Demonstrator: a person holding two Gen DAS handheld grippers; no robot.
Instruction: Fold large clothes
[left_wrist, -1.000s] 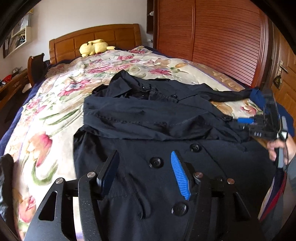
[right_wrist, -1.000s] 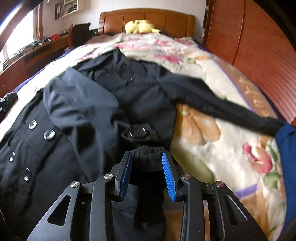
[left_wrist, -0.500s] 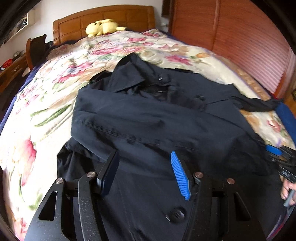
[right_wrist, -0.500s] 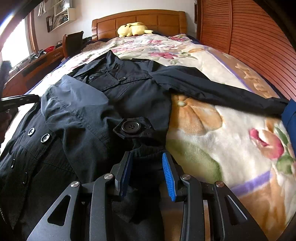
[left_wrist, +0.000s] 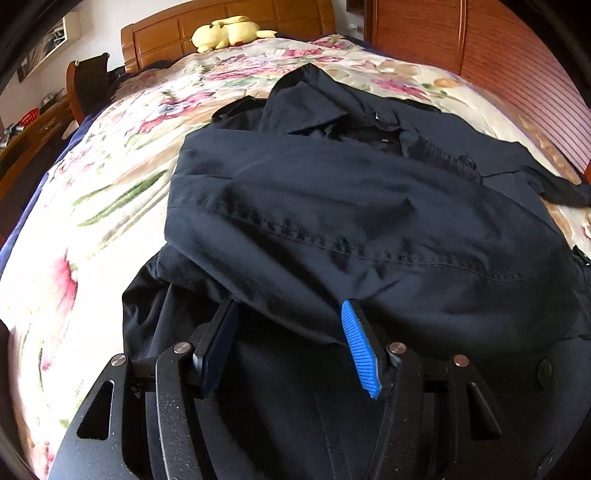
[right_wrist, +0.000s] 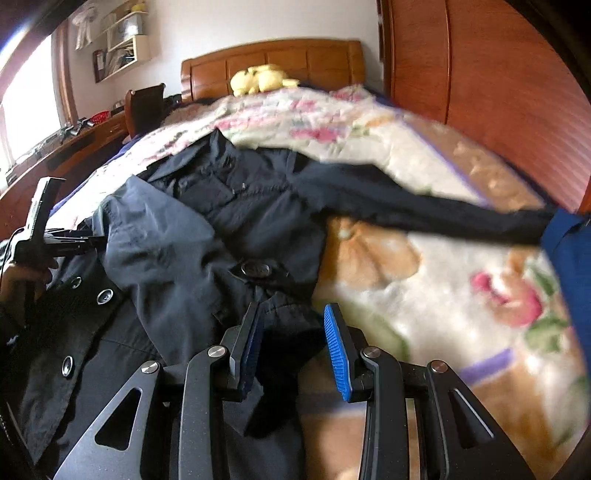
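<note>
Bedspread (left_wrist: 110, 184) carries my coat (left_wrist: 351, 206) — sleeve now folded across; right gripper (right_wrist: 293, 332) has released the cuff, left gripper (left_wrist: 290, 332) also stands apart.

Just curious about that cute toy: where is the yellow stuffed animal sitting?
The yellow stuffed animal lies at the far end of the bed, against the wooden headboard, well beyond the dark coat.

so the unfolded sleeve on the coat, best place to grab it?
Take the outstretched sleeve at its cuff end, beside the blue cloth. It lies flat and straight on the floral bedspread, free of the coat body, so come from the right with the right gripper and pinch across it.
</note>
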